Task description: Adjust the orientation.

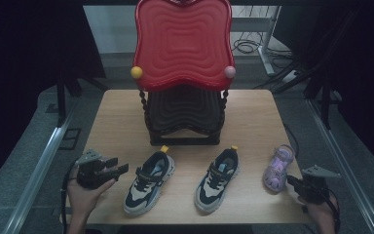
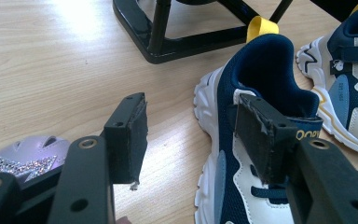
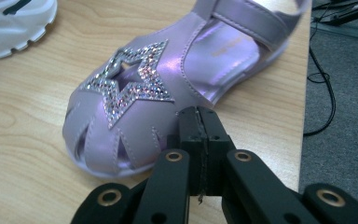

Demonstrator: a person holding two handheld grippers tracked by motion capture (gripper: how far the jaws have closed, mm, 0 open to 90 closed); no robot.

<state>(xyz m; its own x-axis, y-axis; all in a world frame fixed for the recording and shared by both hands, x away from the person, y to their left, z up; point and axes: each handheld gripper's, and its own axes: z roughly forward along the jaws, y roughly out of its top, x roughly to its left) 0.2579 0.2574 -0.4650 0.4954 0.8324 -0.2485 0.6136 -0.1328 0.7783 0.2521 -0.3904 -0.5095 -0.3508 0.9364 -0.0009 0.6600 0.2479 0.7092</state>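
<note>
Two navy-and-white sneakers [image 1: 148, 183] [image 1: 217, 180] stand side by side near the table's front, heels with yellow tabs toward the rack. A lilac sandal [image 1: 277, 168] with a glittery star lies to their right. My left gripper [image 1: 119, 169] sits left of the sneakers, pointing right, jaws open. Between its pads [image 2: 128, 135] I see bare wood, with the near sneaker's heel [image 2: 261, 70] just beyond the right pad. My right gripper [image 1: 291, 180] is shut on nothing, its tips [image 3: 199, 116] just short of the sandal's toe [image 3: 135, 88].
A rack with a red wavy top tray [image 1: 182, 44] and a dark lower shelf [image 1: 185, 109] stands at the table's back; its black base [image 2: 177, 44] lies ahead of the left gripper. Another lilac star sandal [image 2: 23, 156] lies beside the left jaw. The table's right edge [image 3: 303, 93] is close to the sandal.
</note>
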